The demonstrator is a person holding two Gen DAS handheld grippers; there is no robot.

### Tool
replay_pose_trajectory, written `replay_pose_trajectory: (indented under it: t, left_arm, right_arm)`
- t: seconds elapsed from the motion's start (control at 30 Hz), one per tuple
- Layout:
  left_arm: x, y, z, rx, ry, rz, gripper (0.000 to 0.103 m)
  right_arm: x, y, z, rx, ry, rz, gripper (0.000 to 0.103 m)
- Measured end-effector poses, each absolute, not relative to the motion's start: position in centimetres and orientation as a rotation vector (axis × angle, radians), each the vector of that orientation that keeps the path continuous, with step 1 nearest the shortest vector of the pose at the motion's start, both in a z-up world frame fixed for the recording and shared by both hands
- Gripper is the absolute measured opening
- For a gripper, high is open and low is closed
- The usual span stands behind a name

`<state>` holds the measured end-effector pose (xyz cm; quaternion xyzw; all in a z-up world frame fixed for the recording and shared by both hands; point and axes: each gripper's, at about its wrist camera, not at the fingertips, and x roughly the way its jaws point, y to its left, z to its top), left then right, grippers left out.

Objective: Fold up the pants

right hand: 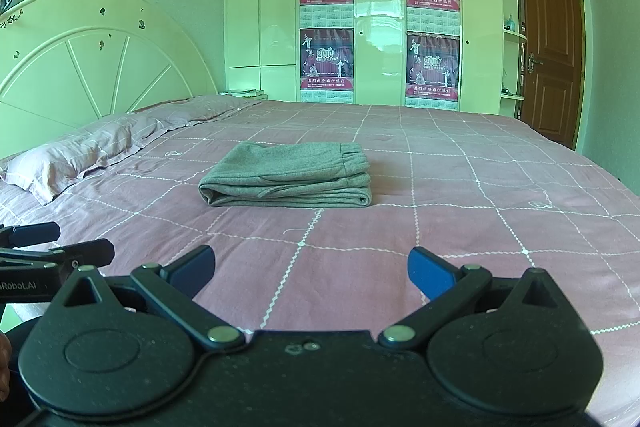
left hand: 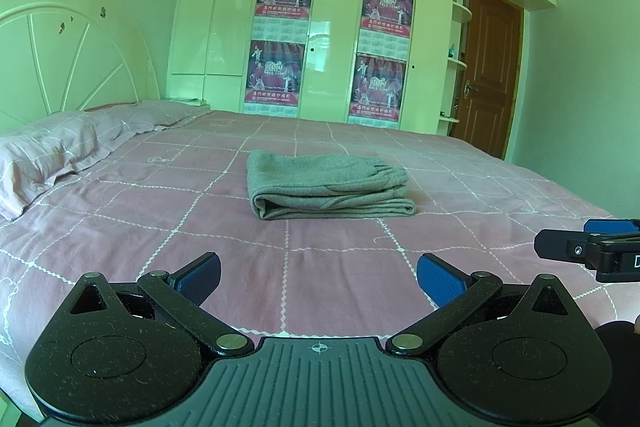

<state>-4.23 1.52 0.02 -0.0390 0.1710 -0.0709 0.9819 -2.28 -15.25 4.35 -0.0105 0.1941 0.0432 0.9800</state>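
Both tools are wide open and holding nothing. The left gripper (left hand: 318,275) hangs over bare sheet at the near edge of the bed (left hand: 120,227), fingers spread, touching nothing that shows. The right gripper (right hand: 310,269) is the same, just to its right, and each peeks into the side of the other's view.

The pants (left hand: 328,187) sit well apart from both, farther out mid-bed, already a neat grey stack with the waistband on the right end. The pillow (left hand: 52,155) lies off to the far left.

Looks done, honestly. The risk from here (just a guess) is going back in: an open finger snagging the top layer would drag the stack loose, or bumping it would skew the edges.
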Motion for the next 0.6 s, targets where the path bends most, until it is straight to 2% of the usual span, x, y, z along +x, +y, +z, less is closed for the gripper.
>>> replay_pose_trajectory:
  t: [0.6]
  left_arm:
    - [-4.31,1.41,-0.08,-0.075,0.34,-0.143,0.103]
  right_arm:
    - [-2.27,-15.26,4.36,-0.021,0.392,0.086,0.097]
